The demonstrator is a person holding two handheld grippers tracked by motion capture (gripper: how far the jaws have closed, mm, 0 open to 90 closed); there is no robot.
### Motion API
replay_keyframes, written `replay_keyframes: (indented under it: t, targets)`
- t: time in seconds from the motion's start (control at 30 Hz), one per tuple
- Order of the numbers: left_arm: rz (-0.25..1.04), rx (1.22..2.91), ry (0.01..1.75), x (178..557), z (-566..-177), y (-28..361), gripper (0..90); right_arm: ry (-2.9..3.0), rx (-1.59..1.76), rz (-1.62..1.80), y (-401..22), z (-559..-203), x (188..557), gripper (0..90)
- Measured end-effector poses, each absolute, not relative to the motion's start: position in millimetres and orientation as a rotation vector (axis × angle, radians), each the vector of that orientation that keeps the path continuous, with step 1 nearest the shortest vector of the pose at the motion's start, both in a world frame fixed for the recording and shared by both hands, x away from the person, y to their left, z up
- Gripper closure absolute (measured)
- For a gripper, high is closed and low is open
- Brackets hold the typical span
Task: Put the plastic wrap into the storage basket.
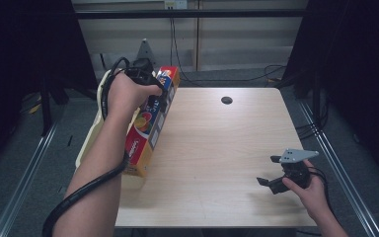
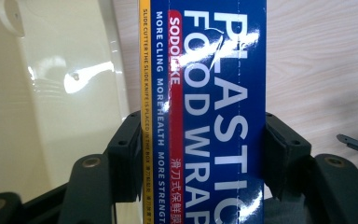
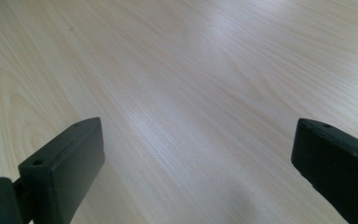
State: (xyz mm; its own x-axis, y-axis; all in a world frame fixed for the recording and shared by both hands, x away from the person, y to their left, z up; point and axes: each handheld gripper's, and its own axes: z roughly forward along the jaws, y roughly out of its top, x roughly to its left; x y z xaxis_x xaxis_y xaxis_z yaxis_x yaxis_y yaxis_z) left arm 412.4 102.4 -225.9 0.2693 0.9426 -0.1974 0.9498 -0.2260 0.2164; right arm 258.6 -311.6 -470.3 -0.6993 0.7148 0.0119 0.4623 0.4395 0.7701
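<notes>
The left hand-held gripper (image 1: 154, 94) clamps the plastic wrap box (image 1: 148, 133) at frame left; the right hand-held gripper (image 1: 270, 172), lower right, is wide open and empty.

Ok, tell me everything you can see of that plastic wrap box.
The plastic wrap box is a long, glossy cardboard carton, blue with a yellow edge strip, white "PLASTIC FOOD WRAP" lettering and a red label. It lies lengthwise along the table's left edge. The left hand-held gripper clamps it across its width.
</notes>
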Motion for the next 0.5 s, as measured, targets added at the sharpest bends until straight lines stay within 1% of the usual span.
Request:
replay_keyframes:
  t: [0.5]
  targets:
    - [-0.025, 2.223, 1.777, 410.2, -220.8, 125.2, 41.0, 2.385, 1.010, 1.125, -310.7, -470.9, 258.5, 2.6]
